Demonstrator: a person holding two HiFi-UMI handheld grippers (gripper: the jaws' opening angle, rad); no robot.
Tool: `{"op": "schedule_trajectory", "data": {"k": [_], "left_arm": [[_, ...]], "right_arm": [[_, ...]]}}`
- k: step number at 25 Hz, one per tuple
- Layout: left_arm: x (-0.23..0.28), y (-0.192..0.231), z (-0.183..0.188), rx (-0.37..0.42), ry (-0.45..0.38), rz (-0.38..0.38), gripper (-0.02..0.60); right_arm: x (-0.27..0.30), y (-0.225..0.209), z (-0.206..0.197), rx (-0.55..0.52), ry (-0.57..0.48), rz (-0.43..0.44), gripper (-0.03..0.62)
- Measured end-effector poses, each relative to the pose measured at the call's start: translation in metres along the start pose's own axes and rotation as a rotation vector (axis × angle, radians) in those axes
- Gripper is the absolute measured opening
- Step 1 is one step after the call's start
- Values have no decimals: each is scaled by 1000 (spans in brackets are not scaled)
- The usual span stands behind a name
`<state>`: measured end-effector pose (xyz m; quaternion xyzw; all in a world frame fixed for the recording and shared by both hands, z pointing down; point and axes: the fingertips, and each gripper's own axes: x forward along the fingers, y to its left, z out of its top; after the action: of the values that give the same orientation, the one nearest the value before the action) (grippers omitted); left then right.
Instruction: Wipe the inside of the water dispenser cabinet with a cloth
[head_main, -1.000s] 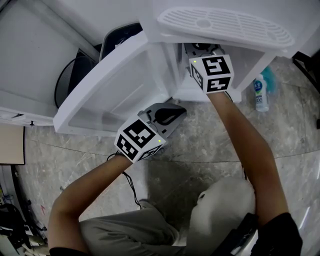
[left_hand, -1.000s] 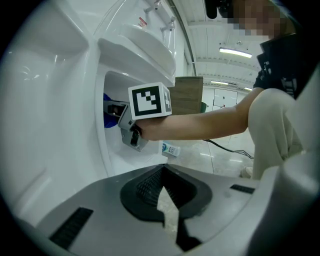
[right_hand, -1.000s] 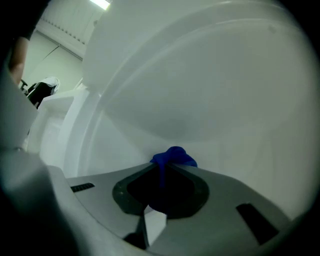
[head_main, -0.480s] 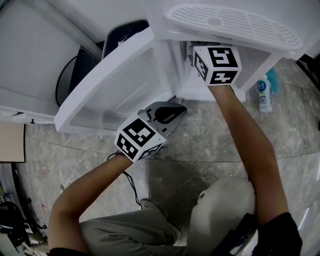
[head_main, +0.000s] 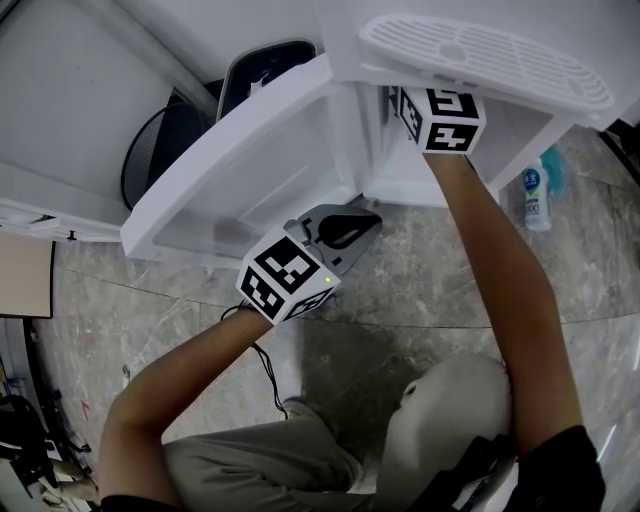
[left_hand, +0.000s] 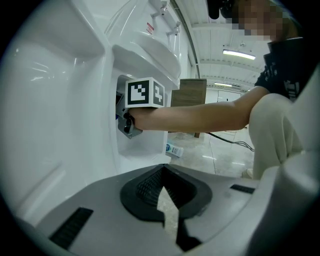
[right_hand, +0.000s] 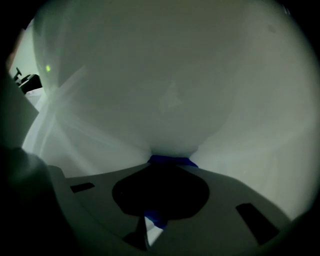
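The white water dispenser (head_main: 480, 55) stands with its cabinet door (head_main: 250, 150) swung open to the left. My right gripper reaches into the cabinet; in the head view only its marker cube (head_main: 443, 118) shows under the drip tray. In its own view the right gripper (right_hand: 165, 170) is shut on a blue cloth (right_hand: 170, 160), which presses against the white inner wall (right_hand: 170, 90). My left gripper (head_main: 350, 228) is shut and empty, low by the door's bottom edge. From the left gripper (left_hand: 162, 172) view, the right cube (left_hand: 145, 92) sits at the cabinet opening.
A small white and blue bottle (head_main: 534, 195) lies on the marble floor right of the dispenser. A black round bin (head_main: 160, 145) stands behind the open door. A black cable (head_main: 265, 365) runs over the floor near the person's knees.
My right gripper has risen a little inside the cabinet with the cloth in it. The left gripper has stayed by the door's lower edge.
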<state>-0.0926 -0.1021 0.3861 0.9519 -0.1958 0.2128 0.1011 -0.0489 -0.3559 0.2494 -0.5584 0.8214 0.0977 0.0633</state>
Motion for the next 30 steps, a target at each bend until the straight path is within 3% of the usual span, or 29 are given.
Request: {"op": "schedule_trajectory", "data": {"k": [9,19,30], "left_arm": [[-1,0,1,-5,-8,-3,6],[-3,0,-6,-23,-1,-6,6],[-3,2,6,-33,-33,-4,6]], "right_arm": [[-26,18,8,14,-22,40,28],[-6,1,-1,0,3,-3,28],[-2,8,-2,4,1,21,28]]}}
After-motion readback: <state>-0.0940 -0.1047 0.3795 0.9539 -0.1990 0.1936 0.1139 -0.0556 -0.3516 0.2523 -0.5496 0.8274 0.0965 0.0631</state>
